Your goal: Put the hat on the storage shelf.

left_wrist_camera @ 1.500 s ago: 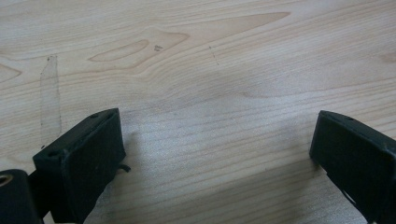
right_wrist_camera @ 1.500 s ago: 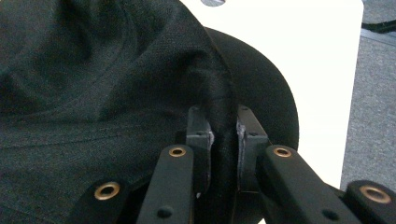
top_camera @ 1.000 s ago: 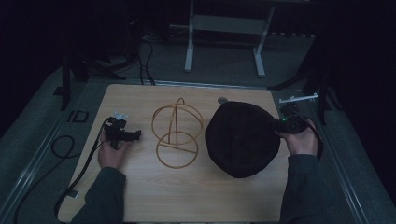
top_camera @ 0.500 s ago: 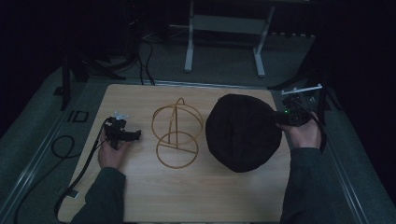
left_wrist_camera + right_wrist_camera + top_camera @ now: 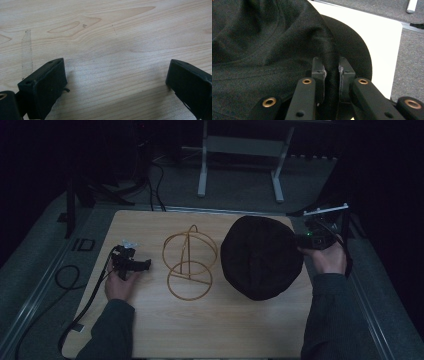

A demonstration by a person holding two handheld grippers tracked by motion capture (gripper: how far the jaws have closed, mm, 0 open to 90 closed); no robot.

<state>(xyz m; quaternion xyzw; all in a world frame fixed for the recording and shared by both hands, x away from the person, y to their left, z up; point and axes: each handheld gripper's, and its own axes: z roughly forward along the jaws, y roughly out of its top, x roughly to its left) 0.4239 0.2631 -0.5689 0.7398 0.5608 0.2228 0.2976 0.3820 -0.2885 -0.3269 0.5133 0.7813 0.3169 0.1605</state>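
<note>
A black fabric hat (image 5: 261,256) hangs tilted over the right half of the wooden table (image 5: 220,320). My right gripper (image 5: 300,241) holds it at its right edge; in the right gripper view the jaws are shut on a fold of the hat (image 5: 274,45) near the brim, gripper (image 5: 331,72). A gold wire hat stand (image 5: 190,262) sits at the table's middle, left of the hat and apart from it. My left gripper (image 5: 142,265) rests low at the table's left; in the left gripper view its jaws stand wide open over bare wood (image 5: 112,50), gripper (image 5: 117,80).
Cables trail off the table's left side onto the grey floor (image 5: 45,285). A white metal frame (image 5: 240,150) stands beyond the far edge. A small clamp-like fixture (image 5: 327,210) sits by the table's far right corner.
The right hand has risen a little with the hat, whose near side has lifted and tilted up. The left hand has kept still.
</note>
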